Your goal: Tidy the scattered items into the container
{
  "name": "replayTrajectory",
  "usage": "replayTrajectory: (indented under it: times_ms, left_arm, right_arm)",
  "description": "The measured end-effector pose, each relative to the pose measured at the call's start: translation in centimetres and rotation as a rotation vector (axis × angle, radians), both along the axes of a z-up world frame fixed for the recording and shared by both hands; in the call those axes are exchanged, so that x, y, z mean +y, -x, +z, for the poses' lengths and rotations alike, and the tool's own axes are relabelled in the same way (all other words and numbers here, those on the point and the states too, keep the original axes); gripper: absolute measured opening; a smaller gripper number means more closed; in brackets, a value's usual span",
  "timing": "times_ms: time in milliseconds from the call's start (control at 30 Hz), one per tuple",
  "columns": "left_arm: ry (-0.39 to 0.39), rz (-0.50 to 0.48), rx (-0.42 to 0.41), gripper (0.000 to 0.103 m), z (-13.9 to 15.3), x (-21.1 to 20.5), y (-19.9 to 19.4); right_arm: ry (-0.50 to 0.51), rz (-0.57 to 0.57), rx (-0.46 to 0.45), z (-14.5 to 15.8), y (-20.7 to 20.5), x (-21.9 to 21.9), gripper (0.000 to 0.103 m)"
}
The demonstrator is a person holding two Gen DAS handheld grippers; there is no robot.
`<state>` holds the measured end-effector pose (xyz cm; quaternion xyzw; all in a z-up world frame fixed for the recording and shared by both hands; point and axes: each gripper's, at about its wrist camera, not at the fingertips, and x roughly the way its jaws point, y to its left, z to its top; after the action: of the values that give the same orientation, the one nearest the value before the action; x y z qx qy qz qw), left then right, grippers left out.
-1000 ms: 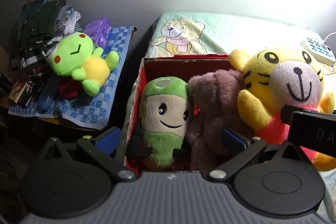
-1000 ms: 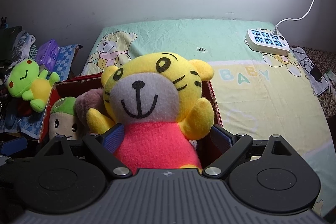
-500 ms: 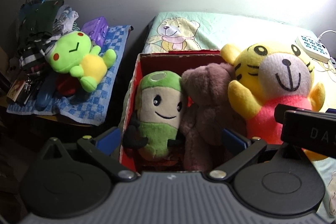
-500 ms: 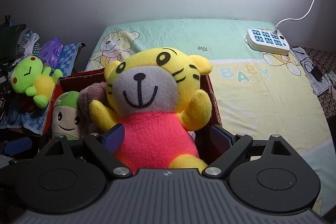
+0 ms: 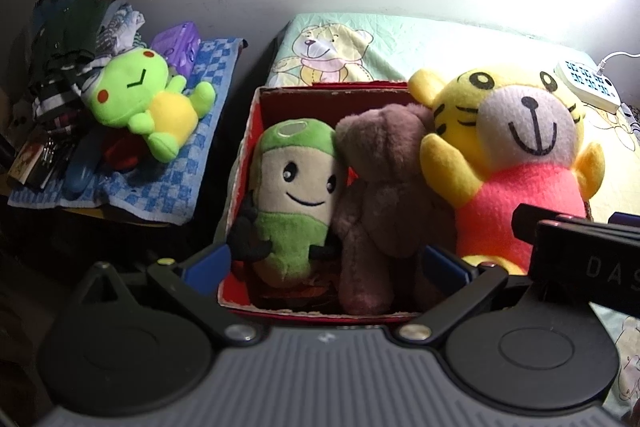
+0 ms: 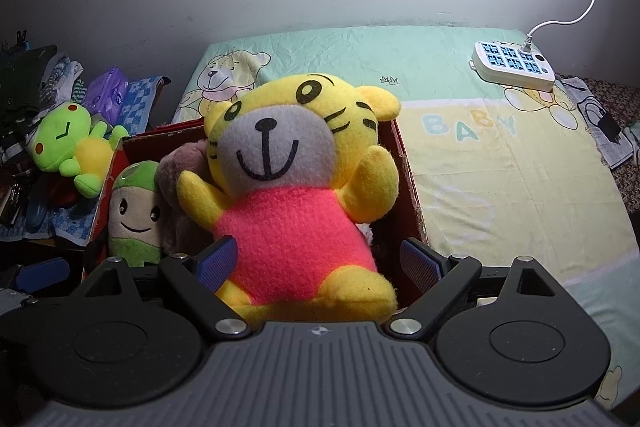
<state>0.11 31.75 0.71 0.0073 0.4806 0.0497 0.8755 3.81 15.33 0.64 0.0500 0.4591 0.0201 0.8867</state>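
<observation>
Furthest left, on the blue checked cloth [image 5: 168, 183] outside the bed, the green frog plush [image 5: 148, 103] is seen lying on its back, its long axis slanted from head at upper left to feet at lower right. It is the only toy visibly outside the red box [image 5: 244, 163], so it is judged the next thing to be fetched. It lies up and to the left of the left gripper [image 5: 326, 263], whose fingers are spread wide with nothing between them, and it is well apart from them; the left gripper is judged the nearer of the two.

Inside the box, from left to right, the green-capped doll [image 5: 296, 187], the brown bear [image 5: 388, 203] and the yellow tiger plush [image 6: 292, 195] are packed upright and touching. The tiger's lower body sits between the fingers of the right gripper [image 6: 318, 261], which are held apart and do not appear to be pressing it; whether the left pad [image 6: 218, 263] touches it cannot be told. Further right, a white power strip [image 6: 514, 65] rests on the bed sheet [image 6: 500, 167]
</observation>
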Motion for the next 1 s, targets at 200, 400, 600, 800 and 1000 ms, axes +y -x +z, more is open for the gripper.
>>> replayTrajectory:
  times_ms: [200, 400, 600, 800, 1000]
  left_arm:
    - [-0.02, -0.002, 0.001, 0.102, 0.1, -0.4, 0.5]
    - [-0.005, 0.0, 0.017, 0.102, 0.0, -0.4, 0.8]
    - [0.01, 0.007, 0.018, 0.102, 0.1, -0.3, 0.9]
    - [0.016, 0.012, 0.028, 0.102, -0.1, -0.3, 1.0]
    - [0.023, 0.014, 0.029, 0.102, -0.2, -0.2, 1.2]
  right_arm:
    - [0.005, 0.001, 0.002, 0.0, 0.6, -0.1, 0.09]
    - [0.006, 0.001, -0.008, 0.3, 1.1, -0.4, 0.09]
    - [0.024, 0.0, -0.033, 0.8, 1.5, -0.3, 0.09]
    - [0.029, -0.003, -0.039, 0.8, 1.8, -0.3, 0.09]
    - [0.043, -0.01, -0.041, 0.6, 1.6, -0.3, 0.09]
